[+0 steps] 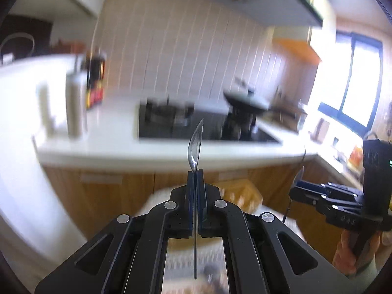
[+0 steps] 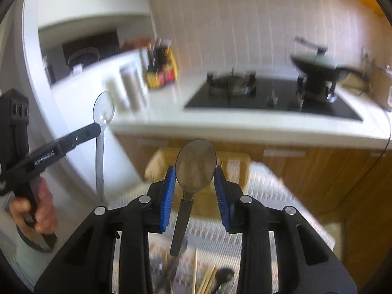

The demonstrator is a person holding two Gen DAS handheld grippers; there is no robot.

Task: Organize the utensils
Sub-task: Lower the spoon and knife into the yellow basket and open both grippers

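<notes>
My left gripper (image 1: 196, 171) is shut on a clear plastic spoon (image 1: 195, 144), held edge-on with the bowl up; it also shows in the right wrist view (image 2: 103, 109), gripped just under the bowl. My right gripper (image 2: 195, 171) holds a dark translucent spoon (image 2: 196, 169) by the bowl between its blue pads (image 2: 169, 191), handle hanging down. Both are held in the air above a patterned cloth (image 2: 264, 191). Below lie more utensils: wooden chopsticks (image 2: 205, 276) and a dark spoon (image 2: 223, 275).
A white counter (image 2: 245, 122) with a black gas hob (image 2: 269, 98) and a wok (image 2: 318, 68) stands ahead. A yellow basket (image 2: 156, 164) sits at the cloth's far edge. Canisters (image 2: 132, 88) and a utensil box (image 2: 161, 71) stand on the counter's left.
</notes>
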